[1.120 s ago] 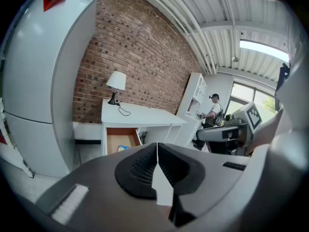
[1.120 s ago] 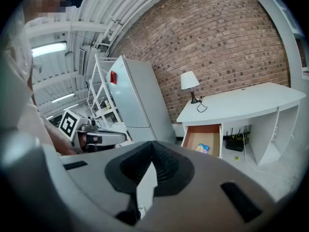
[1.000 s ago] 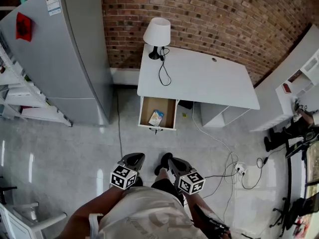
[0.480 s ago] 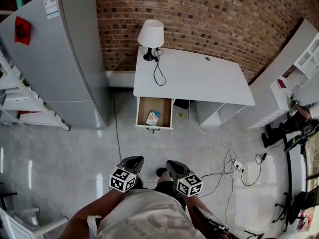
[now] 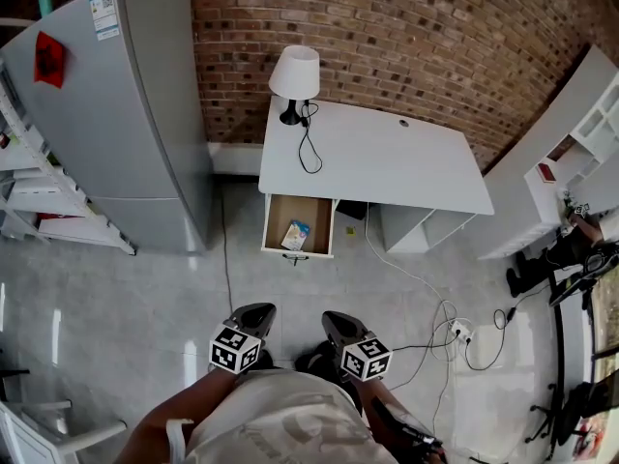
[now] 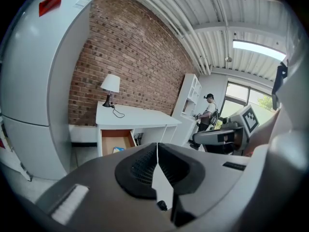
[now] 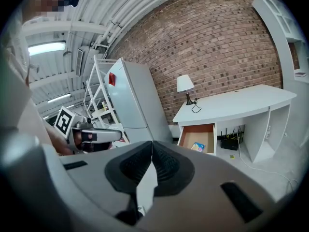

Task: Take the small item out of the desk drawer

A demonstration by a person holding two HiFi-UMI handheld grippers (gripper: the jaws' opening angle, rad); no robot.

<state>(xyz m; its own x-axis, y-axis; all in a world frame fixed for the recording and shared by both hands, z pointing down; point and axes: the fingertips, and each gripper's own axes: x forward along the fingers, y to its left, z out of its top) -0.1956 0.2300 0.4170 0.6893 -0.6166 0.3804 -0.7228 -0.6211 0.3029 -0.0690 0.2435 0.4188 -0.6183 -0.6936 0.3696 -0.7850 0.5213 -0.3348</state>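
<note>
A white desk (image 5: 387, 158) stands against the brick wall, and its wooden drawer (image 5: 298, 224) is pulled open. A small blue and white item (image 5: 296, 235) lies inside the drawer. Both grippers are held close to the person's body, far from the desk. The left gripper (image 5: 253, 314) is shut with nothing in it, and so is the right gripper (image 5: 335, 323). In the left gripper view the shut left gripper (image 6: 157, 148) points toward the drawer (image 6: 116, 141). The right gripper view has the right gripper (image 7: 152, 148) with its pads together, and the item (image 7: 197, 147) shows in the drawer (image 7: 199, 135).
A grey fridge (image 5: 126, 114) stands left of the desk, with white shelving (image 5: 29, 196) beyond it. A lamp (image 5: 295, 73) and its cord sit on the desk's left end. Cables and a power strip (image 5: 455, 332) lie on the floor to the right. A white bookcase (image 5: 571, 133) and a person (image 5: 578, 242) are at the far right.
The head view has shifted slightly, so the desk sits a little differently in the picture. Both grippers stay shut and in the same place by the body.
</note>
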